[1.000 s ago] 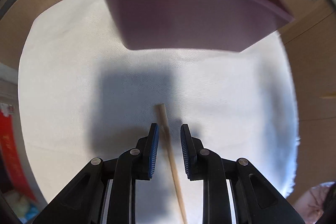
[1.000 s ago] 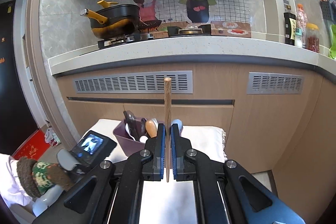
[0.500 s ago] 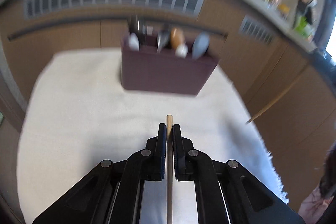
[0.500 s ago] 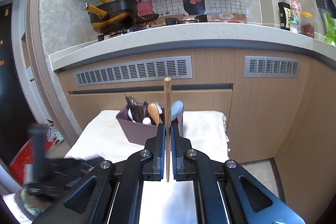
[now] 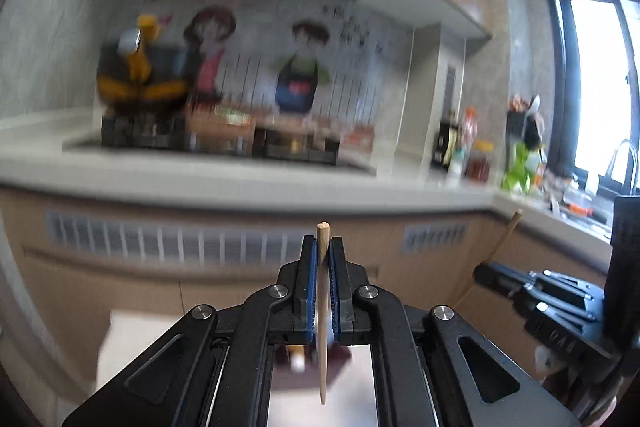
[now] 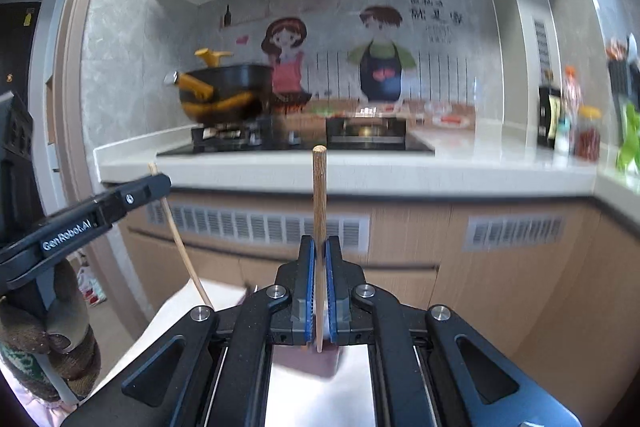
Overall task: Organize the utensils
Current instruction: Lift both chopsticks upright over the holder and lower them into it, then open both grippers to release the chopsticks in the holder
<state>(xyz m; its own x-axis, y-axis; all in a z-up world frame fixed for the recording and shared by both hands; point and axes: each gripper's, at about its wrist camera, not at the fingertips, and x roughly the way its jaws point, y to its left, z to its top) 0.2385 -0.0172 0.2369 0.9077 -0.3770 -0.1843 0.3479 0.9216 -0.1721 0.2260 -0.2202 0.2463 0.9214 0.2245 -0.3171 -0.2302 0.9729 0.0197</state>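
My left gripper (image 5: 322, 251) is shut on a pale wooden chopstick (image 5: 322, 307) and holds it upright, raised well above the cloth. My right gripper (image 6: 319, 251) is shut on a darker wooden chopstick (image 6: 319, 211), also upright. Each gripper shows in the other's view: the right gripper (image 5: 486, 273) with its chopstick at the right, the left gripper (image 6: 158, 185) with its chopstick at the left. The purple utensil holder (image 6: 322, 359) is mostly hidden below my right gripper's jaws; a dark part of it (image 5: 296, 367) shows under the left one.
A white cloth (image 6: 176, 315) lies on a low surface before wooden cabinets (image 6: 500, 267). A white countertop (image 6: 460, 167) carries a gas stove with a black and yellow pan (image 6: 224, 93) and bottles (image 6: 548, 123). A gloved hand (image 6: 48, 339) holds the left tool.
My left gripper shut on the chopstick that lay on the cloth and lifted it, tilting up to face the counter. My right gripper rose a little, still holding its chopstick.
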